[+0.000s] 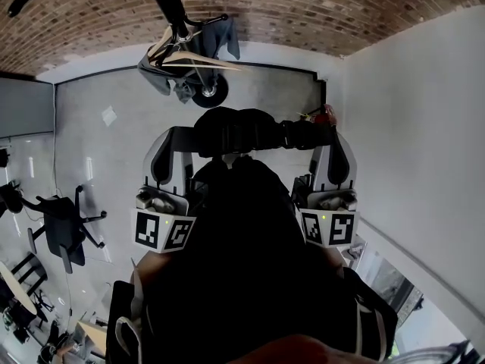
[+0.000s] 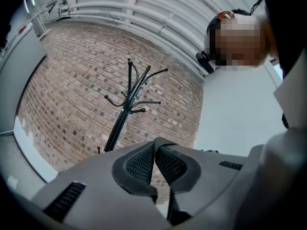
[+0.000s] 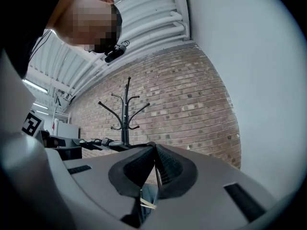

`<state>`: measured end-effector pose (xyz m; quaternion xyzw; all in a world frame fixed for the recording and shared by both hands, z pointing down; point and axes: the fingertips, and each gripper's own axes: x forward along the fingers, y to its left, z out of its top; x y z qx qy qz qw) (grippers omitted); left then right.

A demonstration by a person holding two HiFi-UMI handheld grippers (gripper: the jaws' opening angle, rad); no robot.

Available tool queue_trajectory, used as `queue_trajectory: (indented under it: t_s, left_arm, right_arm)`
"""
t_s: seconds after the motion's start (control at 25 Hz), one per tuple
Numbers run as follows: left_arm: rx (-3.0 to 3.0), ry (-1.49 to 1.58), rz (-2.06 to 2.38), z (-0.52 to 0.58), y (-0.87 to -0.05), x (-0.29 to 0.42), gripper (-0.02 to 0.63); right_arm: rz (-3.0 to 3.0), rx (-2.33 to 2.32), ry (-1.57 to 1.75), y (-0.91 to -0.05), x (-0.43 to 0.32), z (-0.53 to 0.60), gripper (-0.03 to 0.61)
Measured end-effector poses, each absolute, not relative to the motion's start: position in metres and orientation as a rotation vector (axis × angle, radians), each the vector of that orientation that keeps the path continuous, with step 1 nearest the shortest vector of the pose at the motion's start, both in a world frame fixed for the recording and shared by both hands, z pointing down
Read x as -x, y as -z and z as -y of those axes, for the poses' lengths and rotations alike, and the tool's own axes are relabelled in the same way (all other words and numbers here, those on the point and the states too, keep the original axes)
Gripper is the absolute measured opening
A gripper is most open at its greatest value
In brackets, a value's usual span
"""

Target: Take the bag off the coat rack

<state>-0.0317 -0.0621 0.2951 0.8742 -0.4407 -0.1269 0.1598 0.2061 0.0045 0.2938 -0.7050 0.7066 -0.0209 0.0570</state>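
A black bag [image 1: 241, 226] hangs in front of me by its strap [image 1: 242, 133], which runs level between my two grippers. My left gripper [image 1: 171, 149] is shut on the strap's left end, and the strap [image 2: 161, 143] shows pinched between its pads [image 2: 141, 163]. My right gripper [image 1: 333, 147] is shut on the right end, with a thin edge of strap [image 3: 154, 153] between its pads [image 3: 169, 167]. The black coat rack [image 1: 173, 6] stands ahead, apart from the bag. It also shows bare-hooked in the left gripper view [image 2: 128, 110] and the right gripper view [image 3: 126, 116].
Wooden hangers [image 1: 189, 58] and a grey garment [image 1: 224, 36] hang near the rack's base [image 1: 209, 91]. A brick wall [image 1: 303, 6] stands behind it and a white wall [image 1: 424, 142] runs along the right. An office chair [image 1: 64, 222] sits at the left.
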Motion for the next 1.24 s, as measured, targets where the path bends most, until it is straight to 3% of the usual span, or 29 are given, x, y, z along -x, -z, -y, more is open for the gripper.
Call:
queue_trajectory:
  t_s: [0.32, 1.24]
  left_arm:
    - [-2.57, 0.344, 1.316, 0.068, -0.284, 0.033, 0.023]
    - [-2.61, 0.349, 1.398, 0.071, -0.28, 0.039, 0.023]
  right_arm:
    - [-2.163, 2.156, -0.083, -0.283, -0.206, -0.011, 0.023]
    - [-2.167, 2.121, -0.112, -0.28, -0.201, -0.007, 0.023]
